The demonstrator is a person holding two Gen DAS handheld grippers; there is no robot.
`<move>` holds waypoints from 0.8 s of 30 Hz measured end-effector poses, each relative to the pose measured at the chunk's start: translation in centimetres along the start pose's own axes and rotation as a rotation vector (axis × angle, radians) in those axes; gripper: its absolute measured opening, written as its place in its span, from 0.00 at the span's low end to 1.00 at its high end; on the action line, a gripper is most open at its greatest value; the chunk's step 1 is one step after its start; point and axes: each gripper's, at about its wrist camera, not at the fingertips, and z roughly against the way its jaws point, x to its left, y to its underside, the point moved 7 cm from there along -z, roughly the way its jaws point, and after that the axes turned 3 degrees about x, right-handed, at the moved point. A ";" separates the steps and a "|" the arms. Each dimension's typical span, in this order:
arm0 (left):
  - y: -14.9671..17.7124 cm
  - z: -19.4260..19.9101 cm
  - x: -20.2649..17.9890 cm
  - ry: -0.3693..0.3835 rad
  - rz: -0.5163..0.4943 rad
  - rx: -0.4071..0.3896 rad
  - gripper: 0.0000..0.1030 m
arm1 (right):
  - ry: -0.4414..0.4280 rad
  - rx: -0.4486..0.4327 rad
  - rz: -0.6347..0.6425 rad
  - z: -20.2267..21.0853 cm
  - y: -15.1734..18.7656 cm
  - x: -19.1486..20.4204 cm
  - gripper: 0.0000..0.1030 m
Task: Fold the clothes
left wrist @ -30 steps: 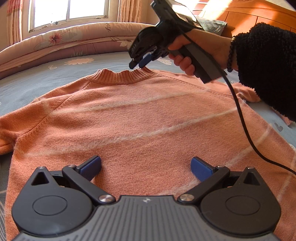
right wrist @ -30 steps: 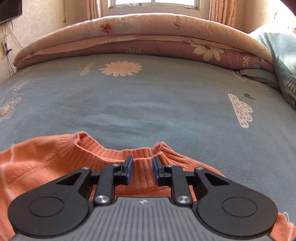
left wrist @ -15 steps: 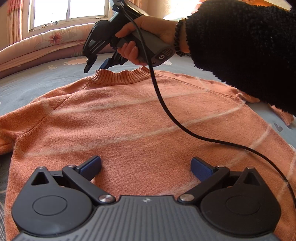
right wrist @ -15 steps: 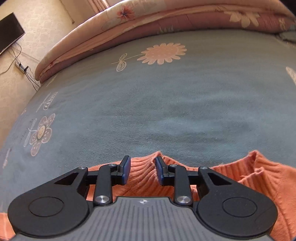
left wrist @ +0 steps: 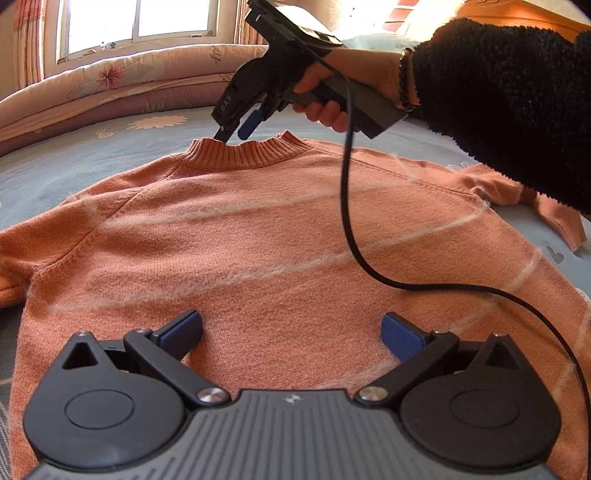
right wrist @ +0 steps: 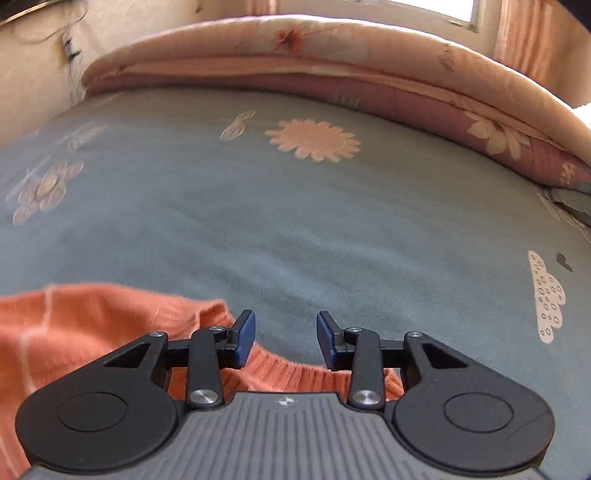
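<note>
An orange knit sweater [left wrist: 258,229] with thin pale stripes lies flat on the bed, its ribbed collar [left wrist: 247,153] at the far end. My left gripper [left wrist: 291,330] hovers low over the sweater's lower body, open wide and holding nothing. In the left wrist view my right gripper [left wrist: 236,131], held by a hand in a black fuzzy sleeve [left wrist: 509,122], touches the collar's left part. In the right wrist view the right gripper [right wrist: 286,338] is open, with the collar [right wrist: 295,374] just below its blue pads and only sheet between them.
The blue-grey floral sheet [right wrist: 295,221] spreads beyond the collar. A rolled pink floral quilt [right wrist: 332,66] lines the far edge under the window. The right gripper's black cable [left wrist: 354,236] trails across the sweater. A wooden headboard [left wrist: 517,14] stands at the right.
My right gripper opened and let the collar go. It shifted right along the collar after swinging left. The left gripper stayed put.
</note>
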 end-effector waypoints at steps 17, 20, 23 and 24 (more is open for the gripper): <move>-2.9 2.8 2.2 0.047 0.061 0.001 0.99 | -0.162 0.033 0.190 -3.0 -0.3 3.1 0.07; -4.4 3.1 4.4 0.000 0.092 -0.020 0.99 | -0.072 0.000 0.223 -2.6 -0.7 3.7 0.06; -5.4 3.2 6.4 -0.027 0.125 -0.047 0.99 | 0.009 -0.048 0.158 -3.2 -2.5 2.9 0.05; -5.2 2.9 6.8 -0.016 0.139 -0.061 0.99 | 0.032 -0.051 0.135 -3.7 -3.0 2.6 0.05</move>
